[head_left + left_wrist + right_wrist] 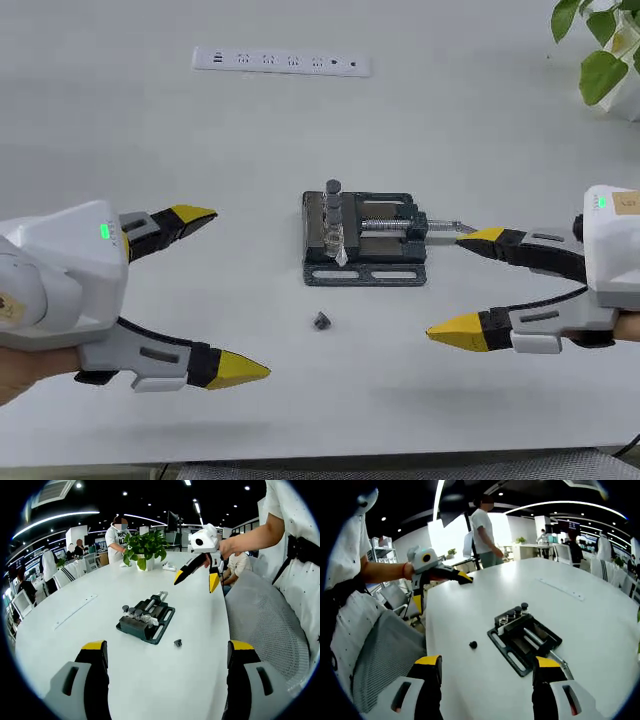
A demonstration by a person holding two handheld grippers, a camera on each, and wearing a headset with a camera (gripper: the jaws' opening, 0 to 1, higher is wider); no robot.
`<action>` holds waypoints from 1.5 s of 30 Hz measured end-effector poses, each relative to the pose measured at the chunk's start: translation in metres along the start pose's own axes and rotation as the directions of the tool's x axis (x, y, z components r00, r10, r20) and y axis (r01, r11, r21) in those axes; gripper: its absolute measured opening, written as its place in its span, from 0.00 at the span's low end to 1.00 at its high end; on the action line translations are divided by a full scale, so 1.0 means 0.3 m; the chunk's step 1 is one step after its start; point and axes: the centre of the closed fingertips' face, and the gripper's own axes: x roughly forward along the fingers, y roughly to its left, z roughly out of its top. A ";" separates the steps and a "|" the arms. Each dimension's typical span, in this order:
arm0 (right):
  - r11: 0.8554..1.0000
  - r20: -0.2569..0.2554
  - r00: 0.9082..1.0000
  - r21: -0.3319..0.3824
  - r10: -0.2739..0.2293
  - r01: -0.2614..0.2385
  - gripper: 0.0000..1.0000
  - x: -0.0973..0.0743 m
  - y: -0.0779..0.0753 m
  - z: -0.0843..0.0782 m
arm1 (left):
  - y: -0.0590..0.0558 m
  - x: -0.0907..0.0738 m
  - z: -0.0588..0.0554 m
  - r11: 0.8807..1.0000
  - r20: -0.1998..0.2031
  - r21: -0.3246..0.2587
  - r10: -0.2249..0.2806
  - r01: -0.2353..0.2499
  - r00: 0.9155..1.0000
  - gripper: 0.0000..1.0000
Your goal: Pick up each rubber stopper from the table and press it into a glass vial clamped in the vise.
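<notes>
The left gripper and right gripper hover wide open and empty over a white table, either side of a vise clamping glass vials, one rubber stopper loose just beside it.

Head view: high, tilted down at white tabletop, dark metal bench vise centred, mid-range.
Left gripper view: low over table, faces across vise toward right gripper.
Right gripper view: mirror, toward left gripper.
All three share vise, small dark rubber stopper.
</notes>
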 end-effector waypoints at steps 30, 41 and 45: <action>0.999 0.032 0.999 -0.028 0.016 -0.015 0.19 0.303 0.099 -0.024 | -0.027 0.019 -0.024 1.000 -0.007 -0.019 -0.025 0.025 1.000 0.99; 0.992 -0.055 0.998 -0.126 0.014 -0.021 0.10 0.378 0.110 -0.064 | -0.025 0.020 -0.023 0.999 -0.001 -0.028 -0.022 0.022 1.000 0.99; 0.989 -0.069 0.997 -0.149 0.014 -0.024 0.08 0.387 0.104 -0.068 | -0.027 0.022 -0.021 0.999 0.000 -0.029 -0.023 0.023 1.000 0.99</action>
